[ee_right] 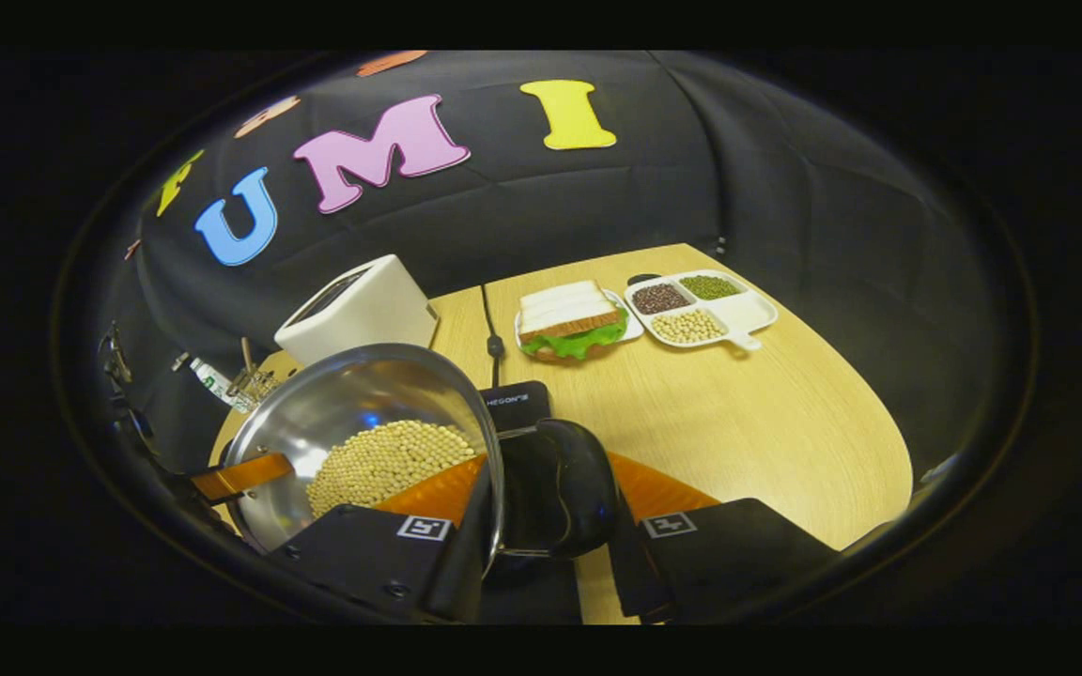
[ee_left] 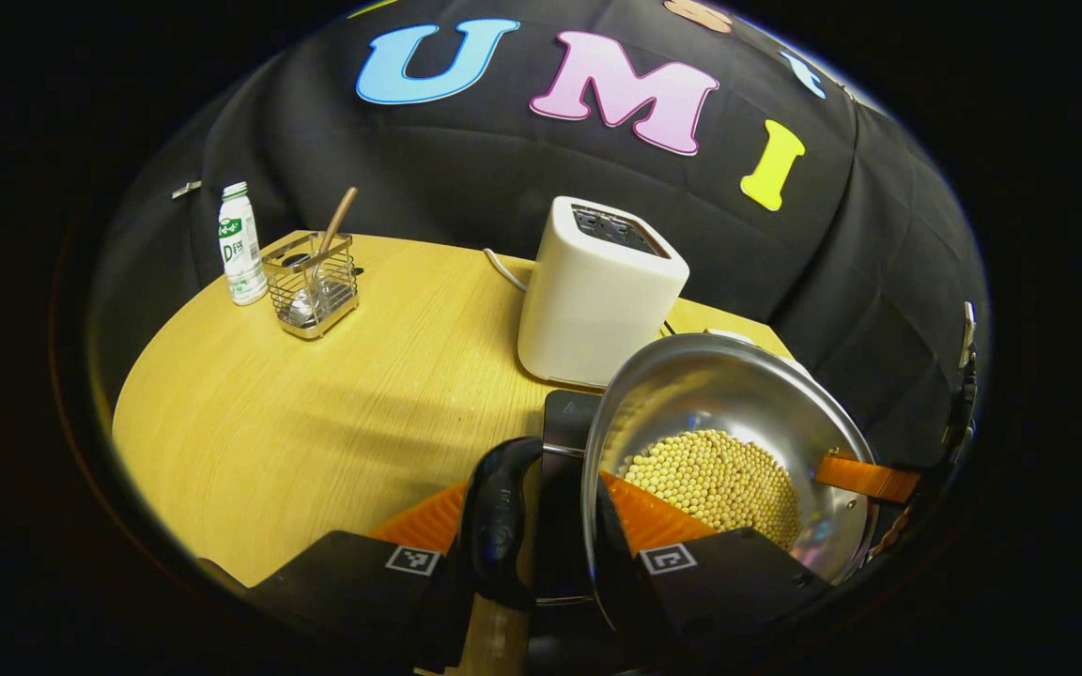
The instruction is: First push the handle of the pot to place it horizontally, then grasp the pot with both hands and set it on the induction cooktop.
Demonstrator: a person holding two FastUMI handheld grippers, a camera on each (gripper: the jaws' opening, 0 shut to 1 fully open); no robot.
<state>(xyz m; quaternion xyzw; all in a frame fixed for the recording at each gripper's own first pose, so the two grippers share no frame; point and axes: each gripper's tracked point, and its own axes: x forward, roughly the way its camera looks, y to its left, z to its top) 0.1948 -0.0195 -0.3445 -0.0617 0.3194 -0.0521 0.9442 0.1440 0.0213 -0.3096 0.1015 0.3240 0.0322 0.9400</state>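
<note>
Pot [ee_left: 729, 441] is held from opposite sides, one gripper per side handle – sensible for a round, loaded vessel, since a two-point hold stops it rolling and spilling. Left gripper [ee_left: 541, 526] straddles the rim: one finger inside the wall, the other outside the black side handle [ee_left: 501, 516], so the jaws look pinched on handle and rim together. Right gripper [ee_right: 541, 512] mirrors that on the far black handle [ee_right: 560, 498], one finger inside the bowl, one outside. Pot looks carried just above the dark induction cooktop [ee_right: 515, 406], near the white toaster [ee_left: 597, 291] – whether it has touched down I can't tell. Contents: a mound of pale yellow beans [ee_left: 719, 479], heaped toward the low side, so the pot is probably tilted a bit. Other containers: divided tray [ee_right: 703, 310] with dark, green and pale beans in separate compartments; wire caddy [ee_left: 311, 286] holding a wooden utensil, beside a bottle [ee_left: 240, 244]; plate with a sandwich [ee_right: 567, 321].
</note>
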